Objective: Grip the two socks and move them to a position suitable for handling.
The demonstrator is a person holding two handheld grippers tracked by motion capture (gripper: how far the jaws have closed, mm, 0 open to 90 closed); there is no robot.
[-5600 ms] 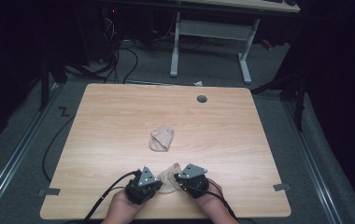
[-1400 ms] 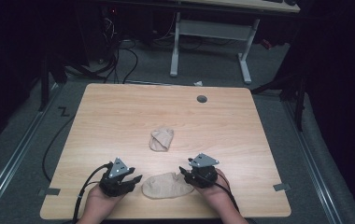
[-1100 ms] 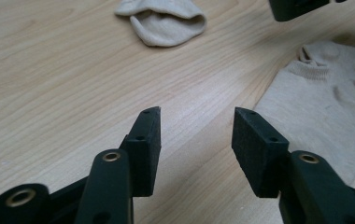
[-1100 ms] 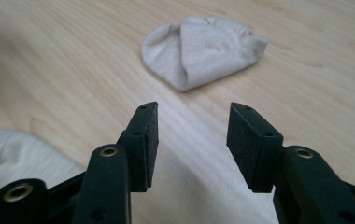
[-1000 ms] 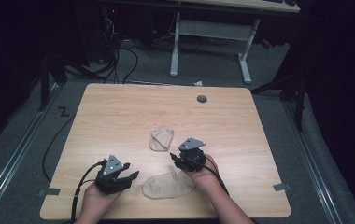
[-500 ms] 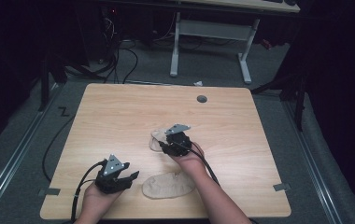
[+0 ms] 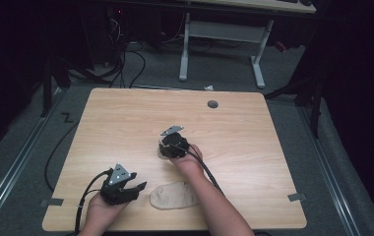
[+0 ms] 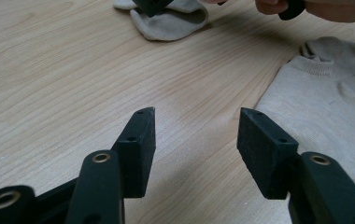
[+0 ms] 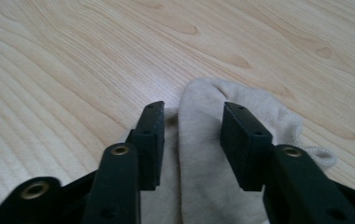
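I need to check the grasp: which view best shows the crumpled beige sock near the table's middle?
The right gripper view: the crumpled beige sock lies close up between the right gripper's open, just-closing jaws. The high view shows a sliver beside that gripper; the left gripper view shows its far part.

Recording lab or test room, dimly lit.

One pale wood-grain surface point(image 7: 126, 123) with a round cable port point(image 7: 212, 104) near its far edge, lit from above while the surroundings stay dark. Grey carpeted floor point(image 7: 27, 147) with metal floor rails point(image 7: 8, 167) at both sides. Black cables point(image 7: 121, 59) coiled on the floor behind. White metal legs of a second desk point(image 7: 219, 44) at the back. Strips of grey tape point(image 7: 297, 197) at the near corners.
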